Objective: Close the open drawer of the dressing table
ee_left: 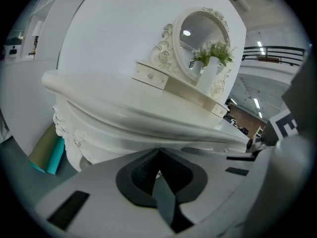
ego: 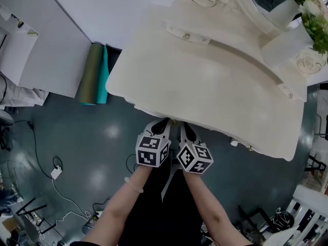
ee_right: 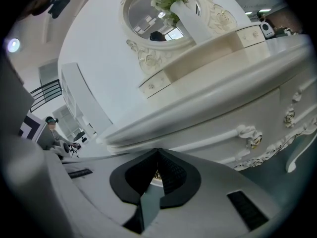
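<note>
Left gripper (ego: 164, 122): its fingers (ee_left: 141, 170) are closed tip to tip and hold nothing. The tips sit at the table (ego: 205, 86) front, just under the top's overhang.
Right gripper (ego: 184, 125): just beside the left. Its fingers (ee_right: 173, 175) are also closed and empty, and aimed at the same front.
Gold fitting (ego: 174, 122): lies between the two sets of tips. It may be the drawer's handle, but it is too small to tell.
Drawer (ee_right: 207, 143): straight ahead of both grippers in the table's front, with its long axis running left to right across them. The top hides it in the head view. Nothing juts past the overhang, so it is probably nearly in.
Nearer hand: neither, as both are level at the middle.
Coming move: likely a straight, even push away from the person.
Far: mirror (ee_left: 203, 38) at the table's back.
</note>
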`<action>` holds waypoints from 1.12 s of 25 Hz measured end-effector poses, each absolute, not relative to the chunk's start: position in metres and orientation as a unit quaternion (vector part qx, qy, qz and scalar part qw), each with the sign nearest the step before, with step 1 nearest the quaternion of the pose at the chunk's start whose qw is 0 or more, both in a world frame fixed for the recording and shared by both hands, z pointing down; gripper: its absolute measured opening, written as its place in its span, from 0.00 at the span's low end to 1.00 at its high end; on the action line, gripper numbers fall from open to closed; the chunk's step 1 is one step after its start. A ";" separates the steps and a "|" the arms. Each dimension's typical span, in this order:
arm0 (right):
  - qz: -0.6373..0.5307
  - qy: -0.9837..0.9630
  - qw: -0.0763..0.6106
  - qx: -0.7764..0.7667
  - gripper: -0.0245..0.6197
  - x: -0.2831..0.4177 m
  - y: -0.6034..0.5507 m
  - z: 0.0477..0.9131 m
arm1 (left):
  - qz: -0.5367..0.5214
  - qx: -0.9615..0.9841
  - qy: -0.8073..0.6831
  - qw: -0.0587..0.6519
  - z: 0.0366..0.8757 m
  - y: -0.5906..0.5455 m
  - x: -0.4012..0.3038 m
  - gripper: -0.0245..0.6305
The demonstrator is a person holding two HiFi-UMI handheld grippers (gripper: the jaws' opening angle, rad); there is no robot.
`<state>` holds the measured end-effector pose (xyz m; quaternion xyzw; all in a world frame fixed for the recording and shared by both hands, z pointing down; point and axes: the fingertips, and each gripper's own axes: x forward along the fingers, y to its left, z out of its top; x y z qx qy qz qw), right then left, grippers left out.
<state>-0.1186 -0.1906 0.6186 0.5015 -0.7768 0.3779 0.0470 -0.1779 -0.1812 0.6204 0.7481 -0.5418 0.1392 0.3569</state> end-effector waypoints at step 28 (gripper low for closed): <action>0.369 -0.795 0.045 0.479 0.06 -0.117 -0.205 0.617 | 0.160 0.747 -0.540 0.353 0.621 -0.190 -0.175 0.08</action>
